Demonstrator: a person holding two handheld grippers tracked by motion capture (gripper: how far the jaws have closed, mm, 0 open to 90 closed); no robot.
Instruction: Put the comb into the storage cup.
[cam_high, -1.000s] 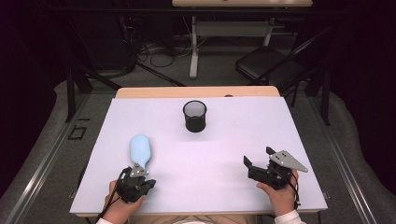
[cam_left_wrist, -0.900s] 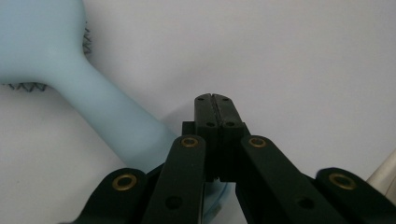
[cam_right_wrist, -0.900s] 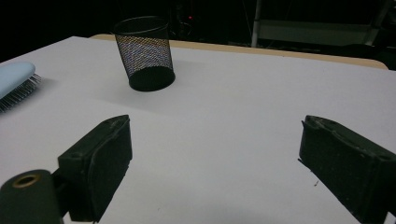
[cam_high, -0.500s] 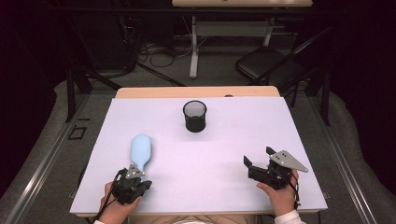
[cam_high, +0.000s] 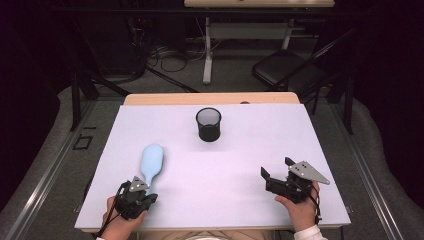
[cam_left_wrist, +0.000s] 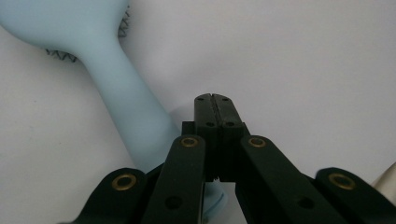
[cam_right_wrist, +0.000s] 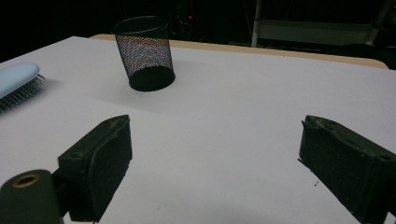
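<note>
Left gripper (cam_left_wrist: 215, 99) is fully closed on nothing beside the blue hairbrush (cam_high: 151, 161) handle on the counter (cam_high: 240, 165) (right gripper (cam_right_wrist: 212, 163) gapes empty), so jaws should be opened, then centred over the handle.

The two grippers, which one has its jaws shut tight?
The left gripper, next to the light blue hairbrush: its jaws are pressed together with nothing between them. The right gripper has a wide gap between its jaws.

1. The white table (cam_high: 225, 170) is evenly and brightly lit from above; the room behind it lies in darkness.
2. The mesh cup (cam_high: 208, 124) casts only a soft, short shadow.
3. The gripper views are slightly soft up close.
</note>
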